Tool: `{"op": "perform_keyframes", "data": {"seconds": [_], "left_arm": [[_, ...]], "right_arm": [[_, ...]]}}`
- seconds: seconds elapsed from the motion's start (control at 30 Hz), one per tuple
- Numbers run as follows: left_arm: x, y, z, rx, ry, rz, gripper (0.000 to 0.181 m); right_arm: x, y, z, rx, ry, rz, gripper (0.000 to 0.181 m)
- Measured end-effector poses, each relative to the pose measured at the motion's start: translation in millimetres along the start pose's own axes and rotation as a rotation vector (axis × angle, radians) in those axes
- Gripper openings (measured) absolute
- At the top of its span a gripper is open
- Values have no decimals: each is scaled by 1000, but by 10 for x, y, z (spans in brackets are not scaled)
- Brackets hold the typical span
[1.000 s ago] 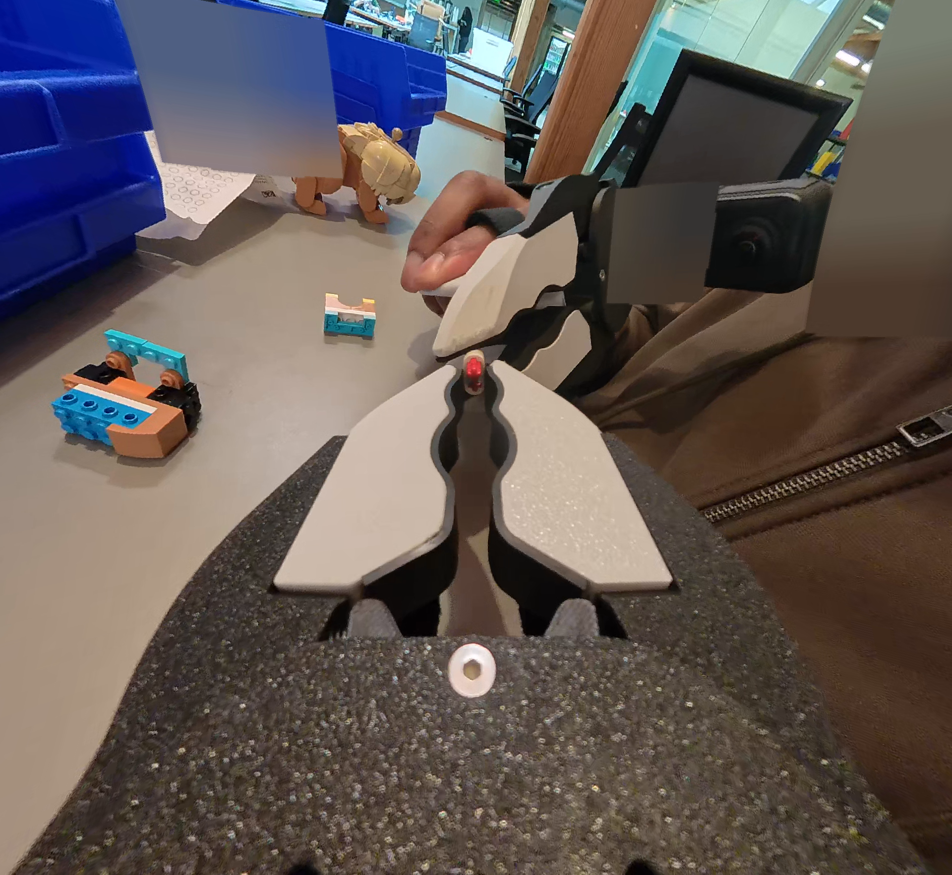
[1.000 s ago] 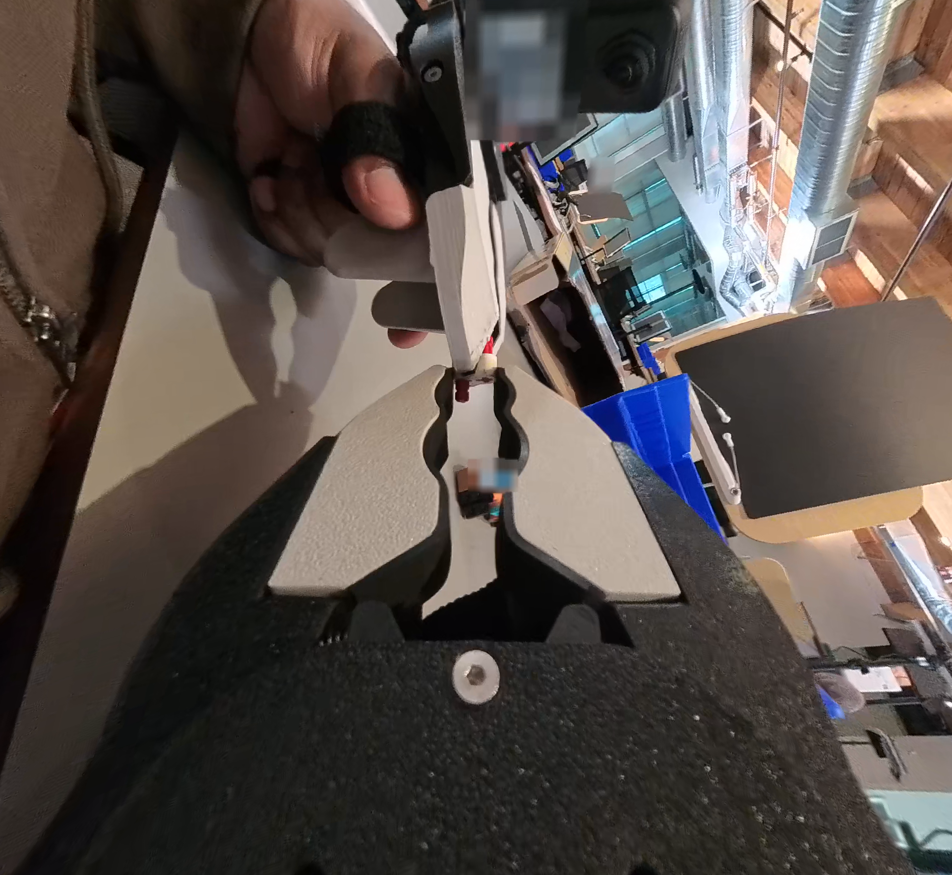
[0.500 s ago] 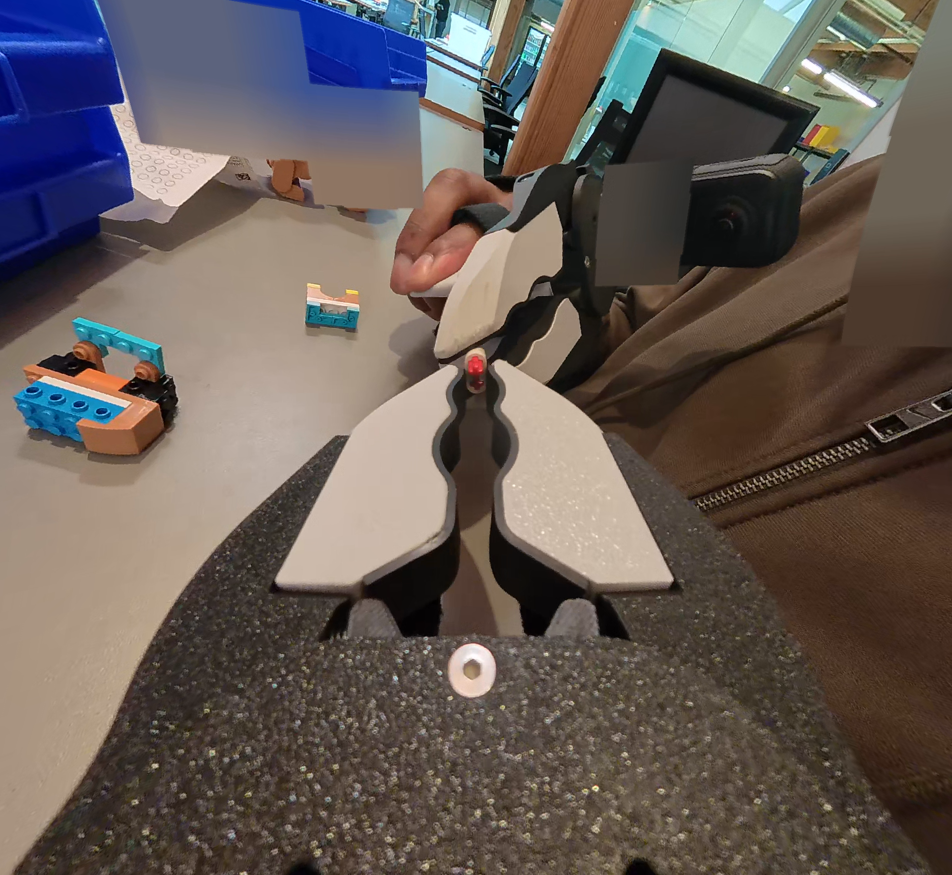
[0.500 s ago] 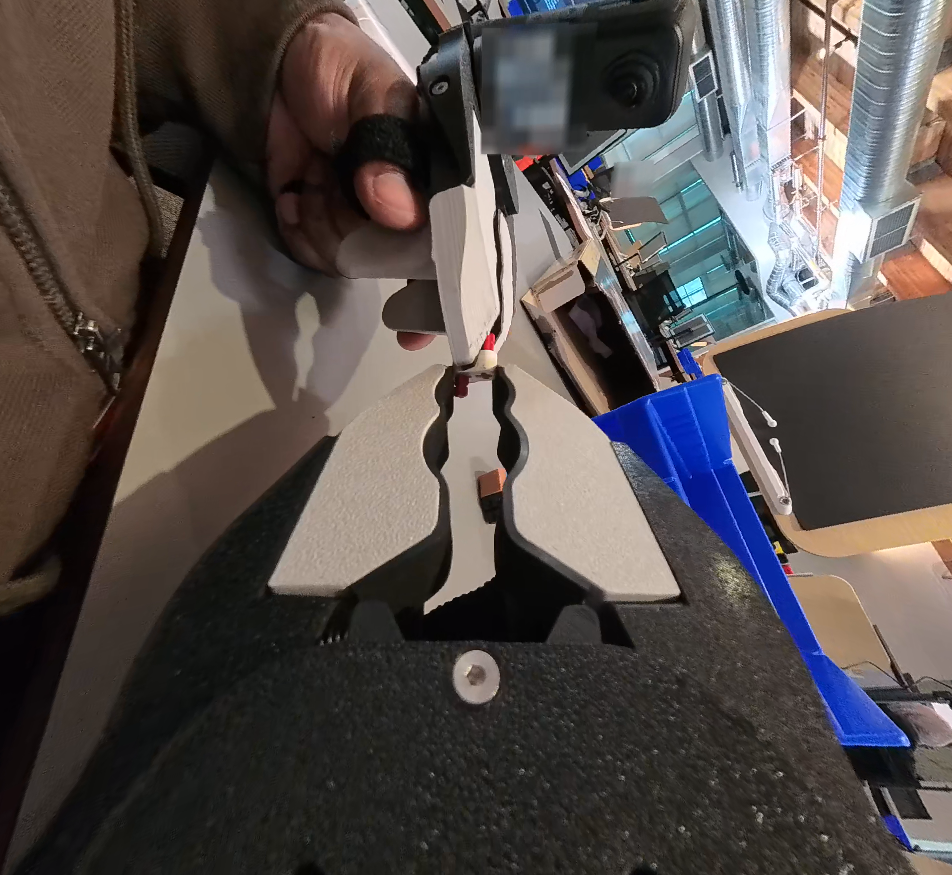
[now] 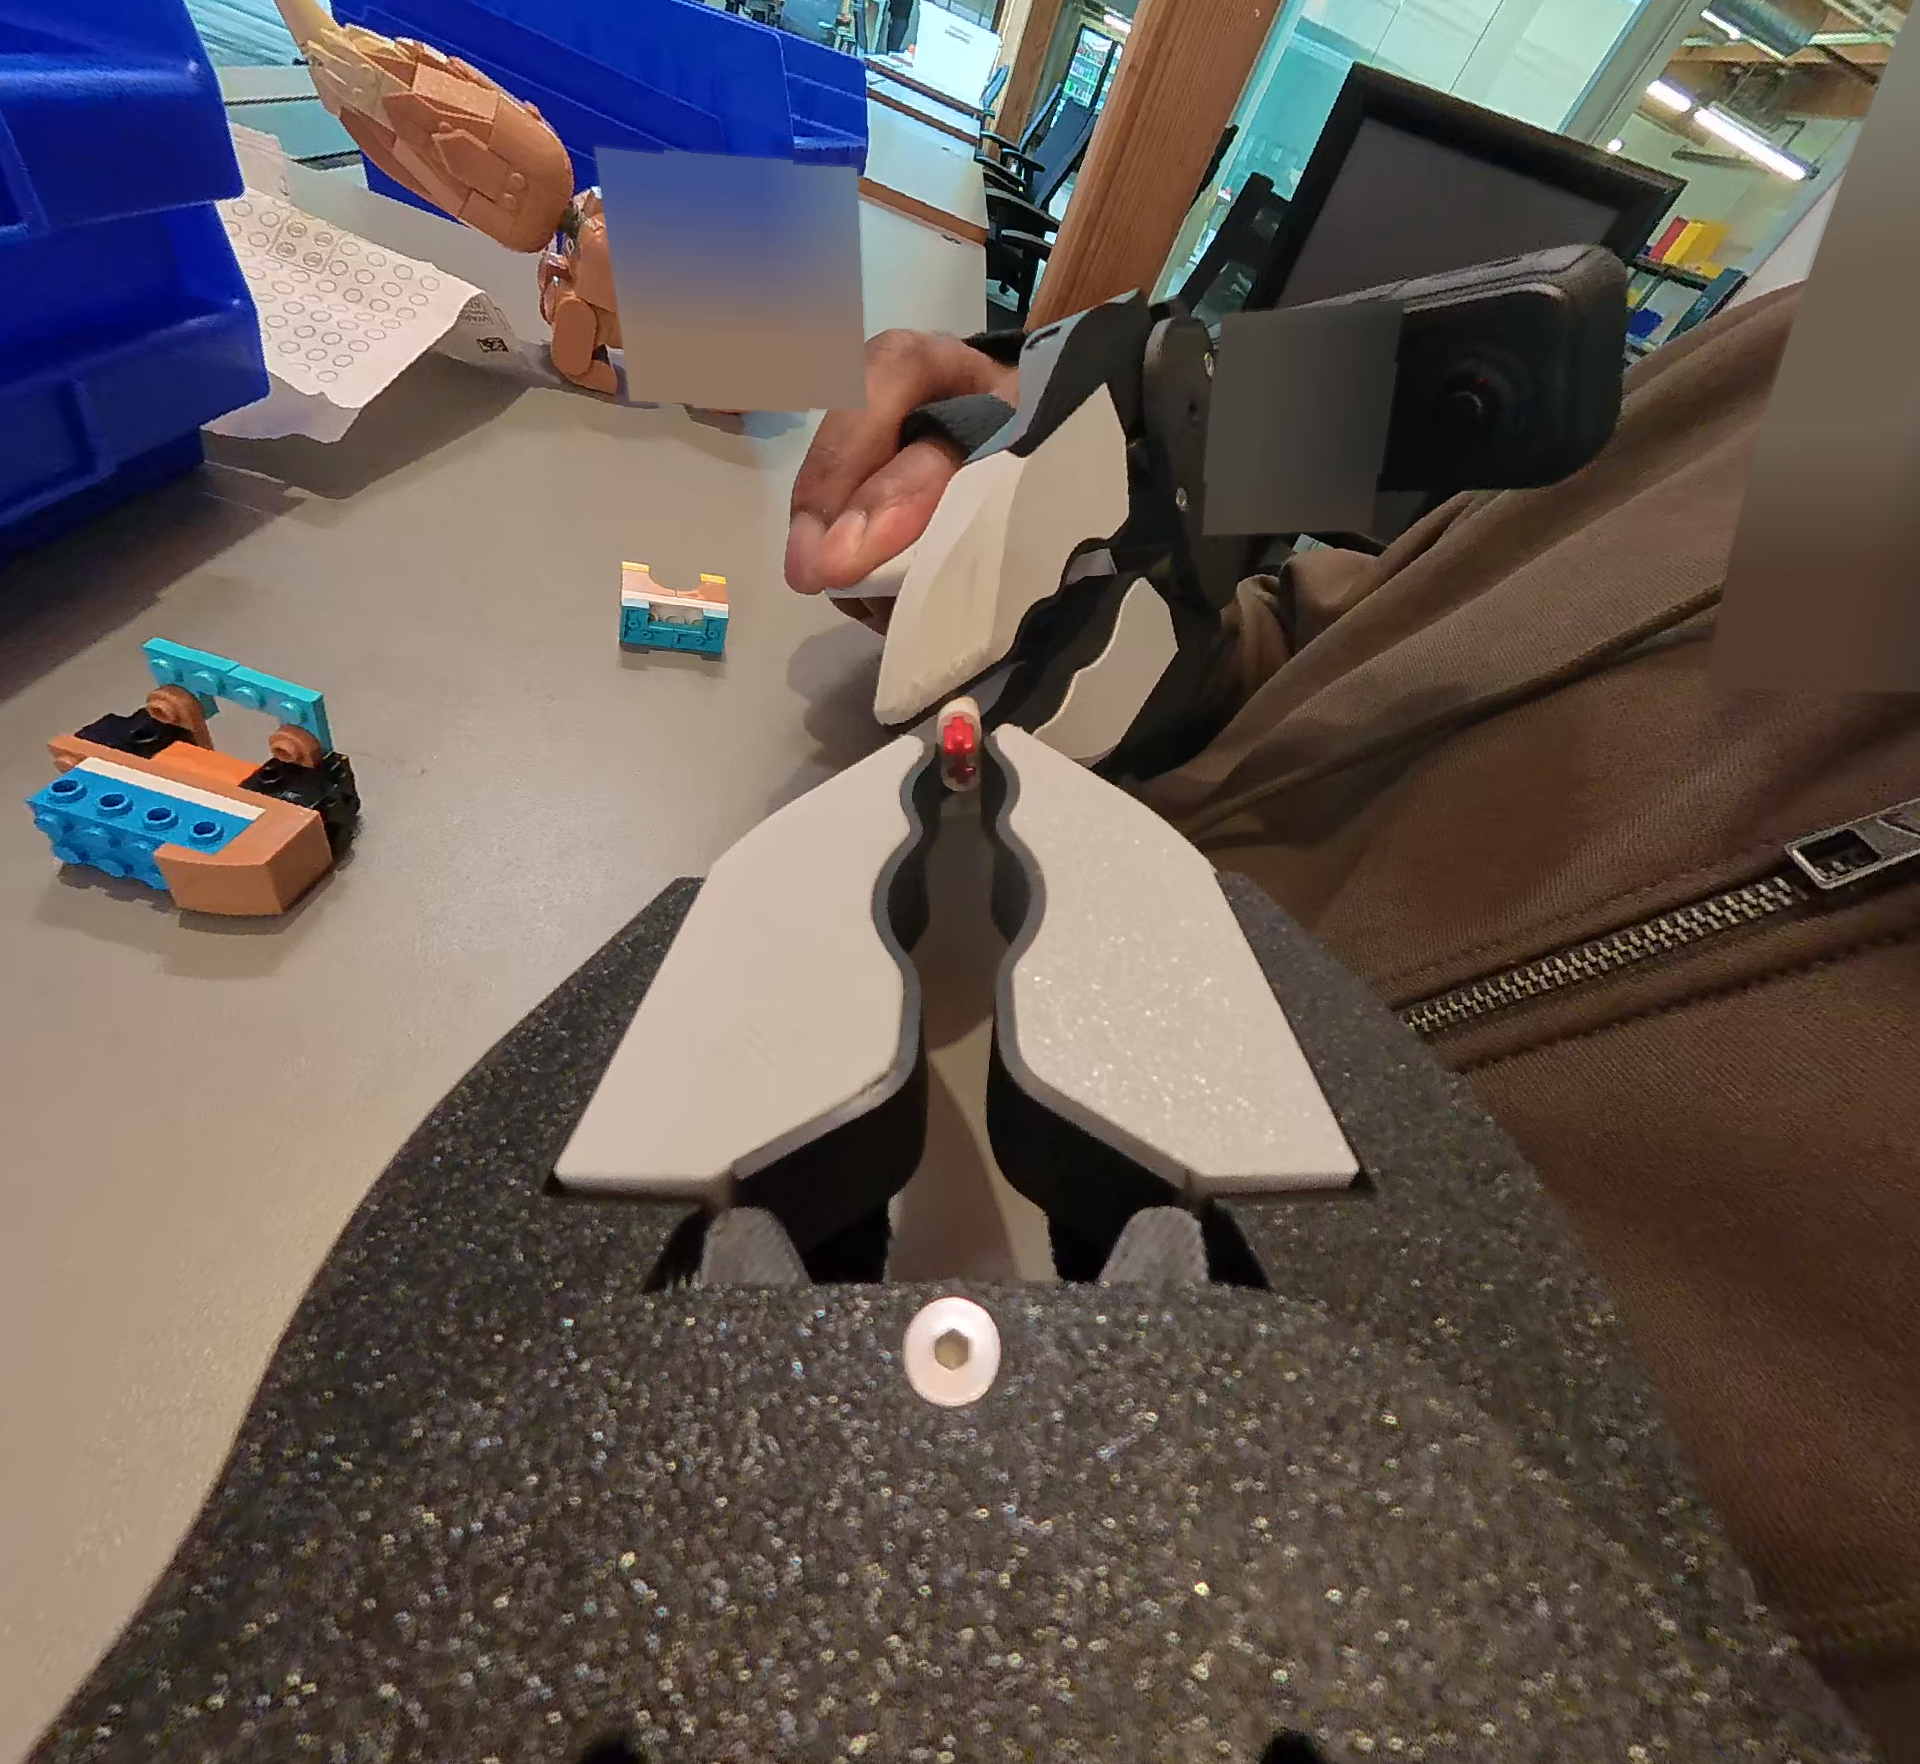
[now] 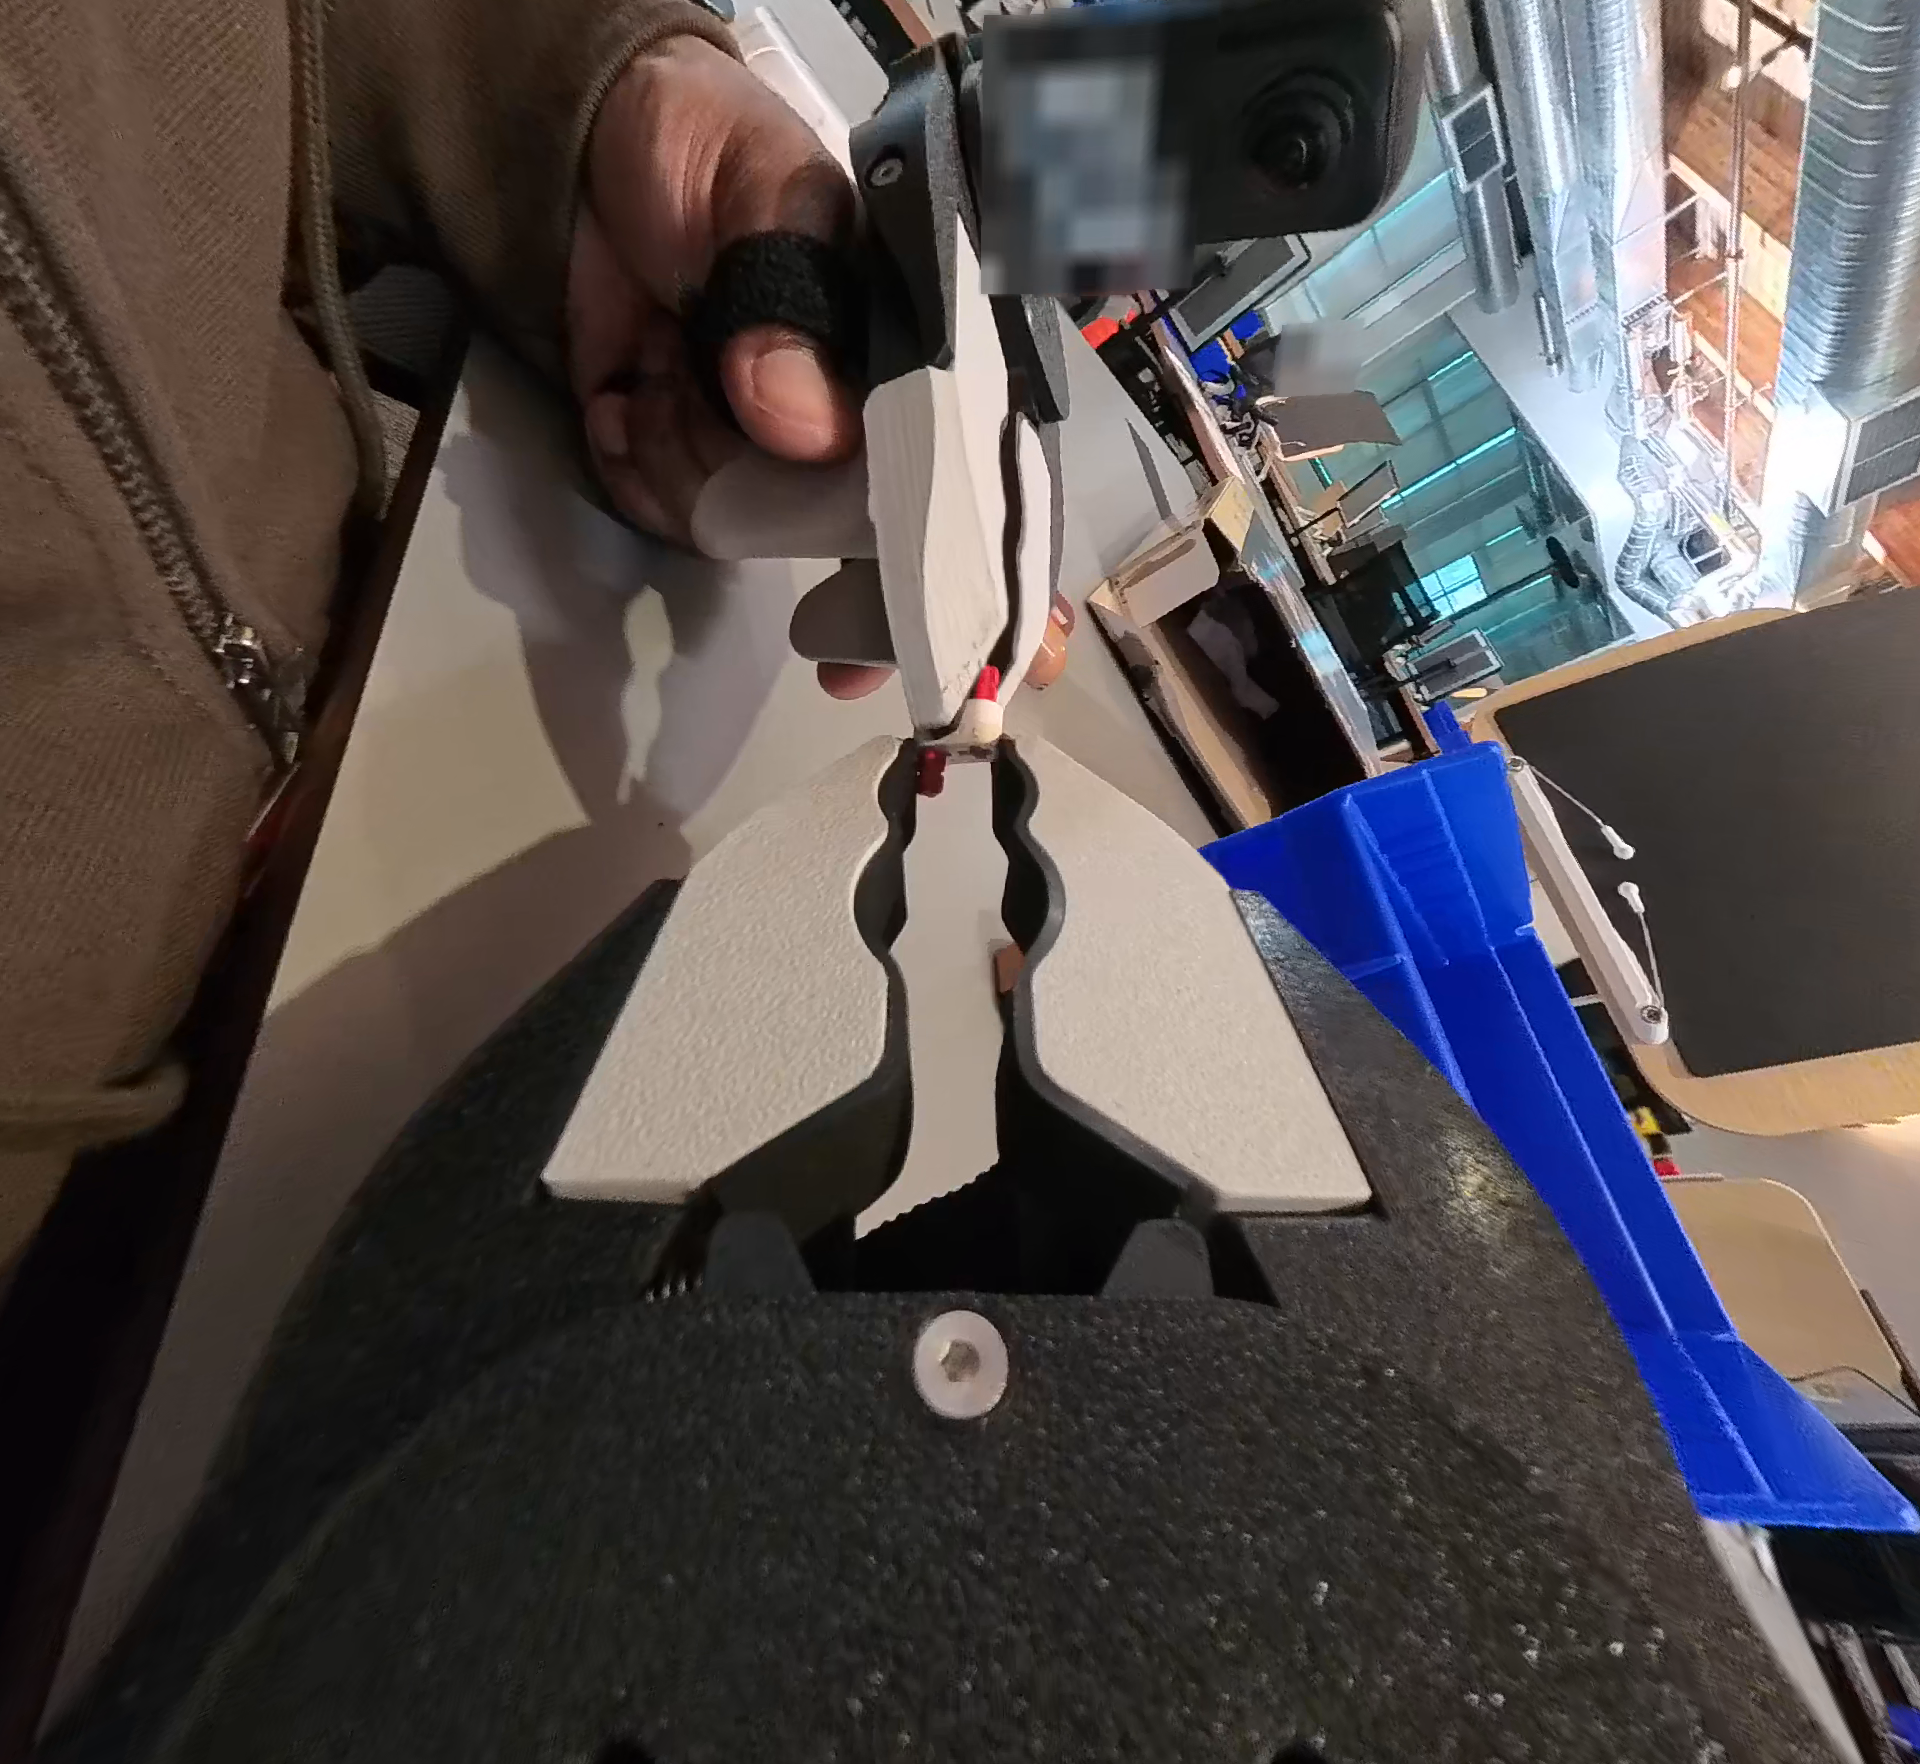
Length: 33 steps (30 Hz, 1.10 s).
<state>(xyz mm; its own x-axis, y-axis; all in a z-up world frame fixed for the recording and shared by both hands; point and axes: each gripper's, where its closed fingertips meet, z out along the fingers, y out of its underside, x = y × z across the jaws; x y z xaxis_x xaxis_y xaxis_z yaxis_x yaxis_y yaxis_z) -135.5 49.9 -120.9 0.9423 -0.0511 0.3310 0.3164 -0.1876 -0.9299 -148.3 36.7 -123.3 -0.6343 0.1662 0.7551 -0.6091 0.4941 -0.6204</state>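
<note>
Left claw (image 5: 958, 758) grips a red-and-white piece (image 5: 958, 750) tip-to-tip with the right claw (image 6: 956, 758), apparently closed on it too. Both remain clamped; background has shifted.

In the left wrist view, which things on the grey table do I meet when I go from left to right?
Blue bin → blue and orange brick build → white dotted sheet → small teal and white brick piece → the hand holding the right tool.

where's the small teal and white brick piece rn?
Left wrist view: the small teal and white brick piece sits alone on the grey table, left of the right claw and right of the blue and orange brick build.
</note>
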Motion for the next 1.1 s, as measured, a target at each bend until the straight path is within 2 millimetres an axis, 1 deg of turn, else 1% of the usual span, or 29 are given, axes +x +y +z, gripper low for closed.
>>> {"op": "perform_keyframes", "data": {"seconds": [0.47, 0.5, 0.77, 0.9, 0.93, 0.97, 1.0, 1.03, 1.1], "left_arm": [[3, 7, 1, -5, -1, 7, 8], [-5, -19, -21, 15, -2, 1, 7], [-9, -17, -39, 5, -8, 5, 7], [1, -7, -55, -11, 0, 6, 7], [8, -27, -82, 6, 7, 7, 0], [-28, -105, -170, 73, 4, -10, 0], [-127, -155, -292, 122, -25, -45, 0], [-206, -185, -392, 154, -54, -59, 0], [-291, -157, -443, 138, -106, -41, 0]], "right_arm": [[-22, 24, -23, 5, -33, 43, 14], [-12, 42, -32, -2, -28, 45, 4], [-18, 63, -41, -12, -27, 35, 3], [-43, 79, -61, -18, -54, 48, 3], [-36, 109, -75, -34, -50, 45, 3], [9, 211, -114, -79, -29, 42, 3], [75, 314, -184, -106, -5, 59, 3], [142, 365, -268, -101, 15, 90, 3], [218, 406, -378, -76, 34, 124, 3]]}}
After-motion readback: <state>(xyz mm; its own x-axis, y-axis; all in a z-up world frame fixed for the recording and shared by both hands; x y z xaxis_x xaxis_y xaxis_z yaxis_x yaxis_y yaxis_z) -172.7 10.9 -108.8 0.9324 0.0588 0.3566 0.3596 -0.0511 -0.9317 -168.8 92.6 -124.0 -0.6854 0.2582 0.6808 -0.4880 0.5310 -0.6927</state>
